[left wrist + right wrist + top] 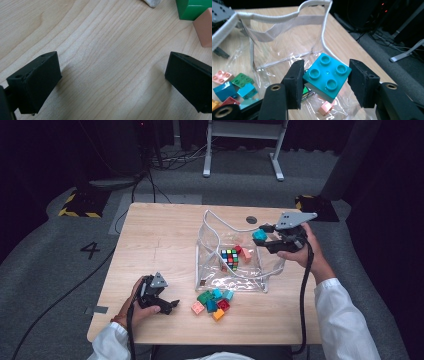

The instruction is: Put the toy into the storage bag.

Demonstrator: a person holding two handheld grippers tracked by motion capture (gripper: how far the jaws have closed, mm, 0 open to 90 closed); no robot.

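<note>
Right hand-held gripper (324,82) clamps the teal brick (327,75), studs up, over the clear bag (210,227)'s open mouth; the bag interior lies straight below, so a drop should land inside. Left hand-held gripper (112,82) rests wide and empty on the table (100,50), beside the loose bricks (212,301).

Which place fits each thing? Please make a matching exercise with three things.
Things:
1. teal brick
2. puzzle cube
3. orange brick

Places:
a. on the wooden table, at the near edge of the brick pile
b. inside the clear bag
c. between the fingers of the right gripper, above the bag

Pairs: 1-c, 2-b, 3-a
</note>
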